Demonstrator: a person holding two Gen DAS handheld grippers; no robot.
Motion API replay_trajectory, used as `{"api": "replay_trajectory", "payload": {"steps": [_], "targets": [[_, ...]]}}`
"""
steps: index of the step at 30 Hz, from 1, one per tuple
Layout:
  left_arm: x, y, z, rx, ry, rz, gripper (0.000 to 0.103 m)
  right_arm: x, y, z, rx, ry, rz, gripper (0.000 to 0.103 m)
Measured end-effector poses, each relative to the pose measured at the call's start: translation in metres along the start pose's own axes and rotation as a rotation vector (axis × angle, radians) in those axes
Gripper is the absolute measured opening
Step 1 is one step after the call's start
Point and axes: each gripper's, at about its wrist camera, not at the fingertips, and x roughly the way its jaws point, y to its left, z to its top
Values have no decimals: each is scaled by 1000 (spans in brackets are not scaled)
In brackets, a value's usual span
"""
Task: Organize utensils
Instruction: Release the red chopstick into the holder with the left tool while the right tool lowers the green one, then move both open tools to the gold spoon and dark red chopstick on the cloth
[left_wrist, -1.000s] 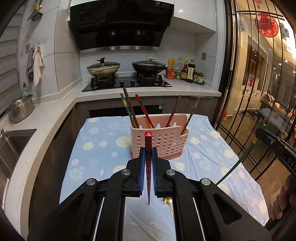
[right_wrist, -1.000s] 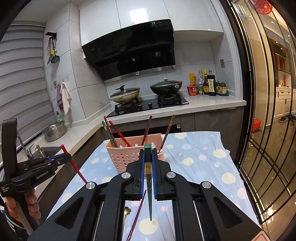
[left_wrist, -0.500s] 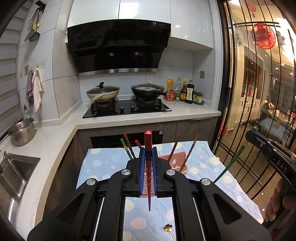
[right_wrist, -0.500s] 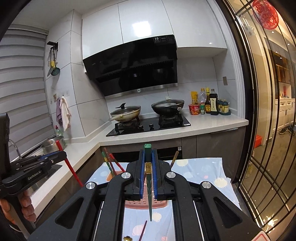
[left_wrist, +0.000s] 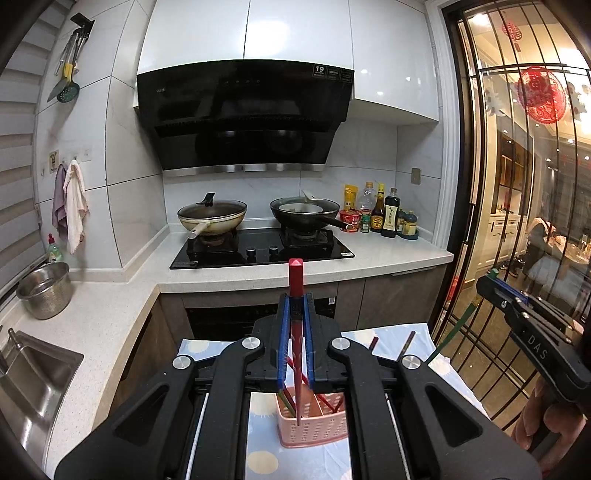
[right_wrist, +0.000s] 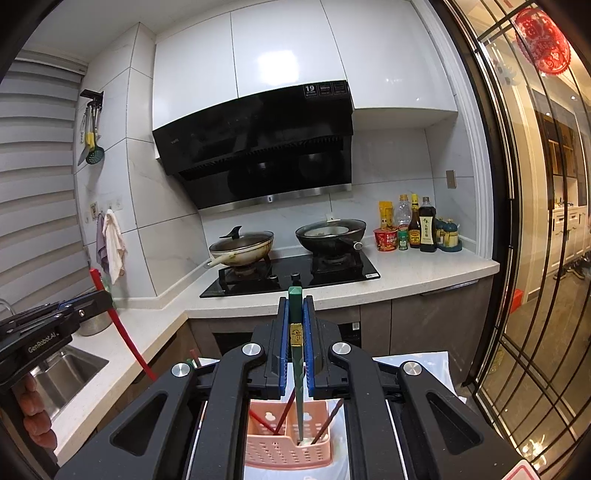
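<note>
Left wrist view: the left gripper (left_wrist: 295, 354) is closed on a red chopstick (left_wrist: 295, 291), held upright, its lower tip inside the pink perforated basket (left_wrist: 314, 428) at 6 o'clock. The basket stands on a blue dotted cloth (left_wrist: 262, 461) over the worktop and holds other chopsticks leaning in its compartments. At 3 o'clock the right gripper (left_wrist: 491, 284) appears, with a green chopstick (left_wrist: 452, 334) slanting down from it. Beyond, at 12 o'clock, lie the hob (left_wrist: 262, 251) with two woks, then the black range hood (left_wrist: 243, 114).

Right wrist view: the right gripper (right_wrist: 295, 347) is clamped on the green chopstick (right_wrist: 297, 369), whose tip reaches into the pink basket's (right_wrist: 284, 450) right compartment. At 9 o'clock the left gripper (right_wrist: 92, 302) carries the red chopstick (right_wrist: 122, 328). A steel sink (right_wrist: 70, 373) lies at 8 o'clock; condiment bottles (right_wrist: 421, 225) stand at 2 o'clock.
</note>
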Motion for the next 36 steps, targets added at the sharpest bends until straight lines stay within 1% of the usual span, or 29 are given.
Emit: {"api": "replay_trajectory", "payload": {"steps": [6, 11, 19, 20, 21, 22, 23, 25, 30, 32, 34, 36], "targets": [[29, 6, -5, -10, 34, -1, 7, 37, -3, -12, 16, 55, 3, 7], [56, 6, -22, -16, 89, -8, 7, 62, -3, -29, 15, 108, 2, 7], [76, 7, -41, -33, 153, -19, 8, 79, 0, -50, 14, 161, -3, 7], [76, 7, -43, -34, 154, -12, 11, 79, 0, -51, 19, 163, -3, 8], [75, 7, -45, -34, 157, -5, 15, 77, -1, -52, 24, 159, -3, 10], [76, 8, -46, -35, 159, -4, 26, 76, -1, -52, 23, 157, -4, 12], [75, 9, -47, -37, 158, 3, 40, 73, -1, -52, 21, 152, -7, 12], [70, 9, -50, -38, 147, 21, 50, 66, -1, -52, 24, 144, -9, 12], [55, 13, -58, -46, 144, 26, 52, 46, -1, -56, 28, 127, -6, 13], [50, 14, -62, -46, 144, 32, 56, 35, 1, -60, 25, 125, -3, 15], [44, 14, -67, -40, 142, 40, 58, 25, 2, -64, 17, 119, -8, 21], [36, 15, -75, -40, 146, 35, 60, 14, 4, -70, 3, 115, -17, 23]]}}
